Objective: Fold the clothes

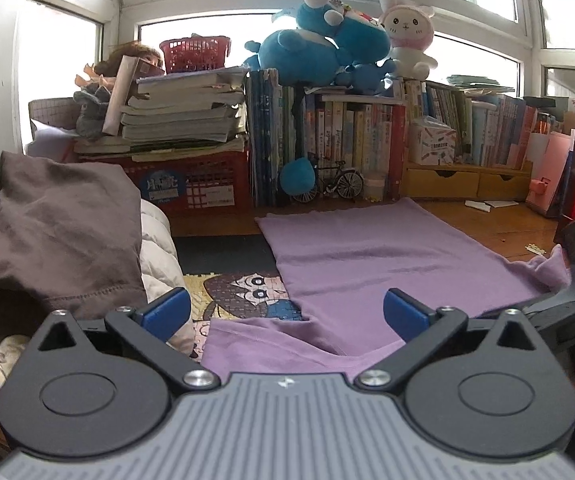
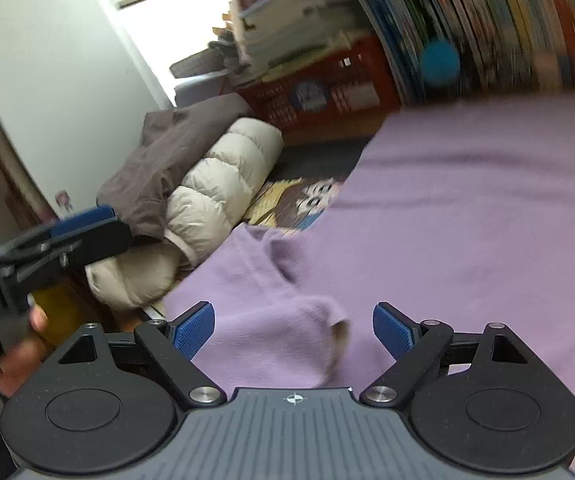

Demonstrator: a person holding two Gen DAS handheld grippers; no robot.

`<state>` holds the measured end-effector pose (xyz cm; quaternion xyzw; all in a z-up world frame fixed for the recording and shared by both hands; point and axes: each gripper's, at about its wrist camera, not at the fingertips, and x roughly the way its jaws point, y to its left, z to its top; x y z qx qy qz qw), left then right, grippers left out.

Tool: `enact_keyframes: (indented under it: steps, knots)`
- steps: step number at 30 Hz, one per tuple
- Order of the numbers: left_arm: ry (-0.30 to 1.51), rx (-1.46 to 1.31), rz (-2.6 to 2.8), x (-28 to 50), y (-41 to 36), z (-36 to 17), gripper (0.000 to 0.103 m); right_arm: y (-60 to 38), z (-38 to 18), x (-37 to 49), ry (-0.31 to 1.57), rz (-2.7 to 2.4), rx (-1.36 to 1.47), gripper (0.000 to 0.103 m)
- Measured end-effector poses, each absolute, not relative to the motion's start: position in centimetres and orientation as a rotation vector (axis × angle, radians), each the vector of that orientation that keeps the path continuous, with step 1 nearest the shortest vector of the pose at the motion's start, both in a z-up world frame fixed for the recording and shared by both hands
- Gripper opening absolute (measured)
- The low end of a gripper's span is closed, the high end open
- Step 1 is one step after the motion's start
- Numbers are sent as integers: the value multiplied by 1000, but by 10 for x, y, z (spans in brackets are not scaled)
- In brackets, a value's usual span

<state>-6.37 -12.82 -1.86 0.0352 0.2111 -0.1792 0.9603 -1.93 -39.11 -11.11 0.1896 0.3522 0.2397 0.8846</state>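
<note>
We find the lilac top (image 1: 387, 264) spread flat on the desk (image 1: 499, 228), its body smooth toward the far books (image 1: 351, 140); the near-left sleeve (image 2: 287, 292) lies crumpled, so sleeves and body folds look left to do. Left tongs (image 1: 287, 312) and right tongs (image 2: 293, 330) gape wide, gripping nothing. At left, a brown garment (image 1: 55, 232) and cream puffer jacket (image 2: 215, 192) crowd the edge.

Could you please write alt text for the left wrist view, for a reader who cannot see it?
The open left gripper hovers over a purple garment spread flat on a table, one part folded over near the fingers. Behind stand rows of books, plush toys and a red crate.
</note>
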Motion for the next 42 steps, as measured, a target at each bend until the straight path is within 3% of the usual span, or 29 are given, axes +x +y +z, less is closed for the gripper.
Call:
enact_keyframes:
  steps: [2, 5, 7, 10, 21, 28, 32, 42]
  knots:
    - [432, 68, -362, -63, -127, -20, 103, -393, -118, -17, 733, 516, 487, 86]
    - [436, 65, -354, -61, -124, -21, 103, -392, -123, -16, 746, 545, 541, 59]
    - [439, 63, -348, -60, -121, -21, 103, -391, -124, -18, 752, 544, 536, 24]
    - [445, 57, -346, -59, -120, -23, 103, -392, -123, -20, 746, 530, 515, 9]
    - [422, 49, -457, -66, -136, -17, 103, -451, -39, -22, 504, 502, 597, 8]
    - [429, 80, -618, -70, -177, -17, 103, -501, 2, -30, 416, 359, 482, 8]
    - [499, 128, -583, -57, -194, -28, 103, -530, -3, -40, 456, 221, 385, 8]
    - [651, 321, -428, -32, -208, -66, 103, -546, -87, -38, 805, 19, 251, 9]
